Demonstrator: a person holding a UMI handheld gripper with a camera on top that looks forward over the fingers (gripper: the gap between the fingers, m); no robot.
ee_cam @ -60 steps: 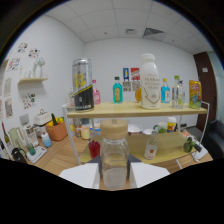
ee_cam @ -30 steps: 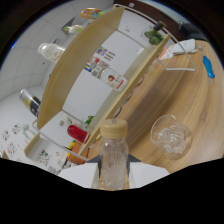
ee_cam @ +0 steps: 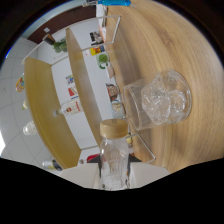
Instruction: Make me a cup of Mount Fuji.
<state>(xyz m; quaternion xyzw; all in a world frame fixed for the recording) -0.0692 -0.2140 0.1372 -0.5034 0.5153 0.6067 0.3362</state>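
My hand-held gripper (ee_cam: 114, 172) clasps a clear ribbed bottle with tan lid (ee_cam: 114, 155), tilted beside a clear ice-filled glass (ee_cam: 159, 102) on the wood-grain counter (ee_cam: 165, 45).

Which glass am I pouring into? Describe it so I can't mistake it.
On the wooden tabletop, just beyond the cork-capped clear bottle held in the gripper, stands a clear glass beside the shelf unit. It is the only vessel on the open table, and it is filled with ice cubes.
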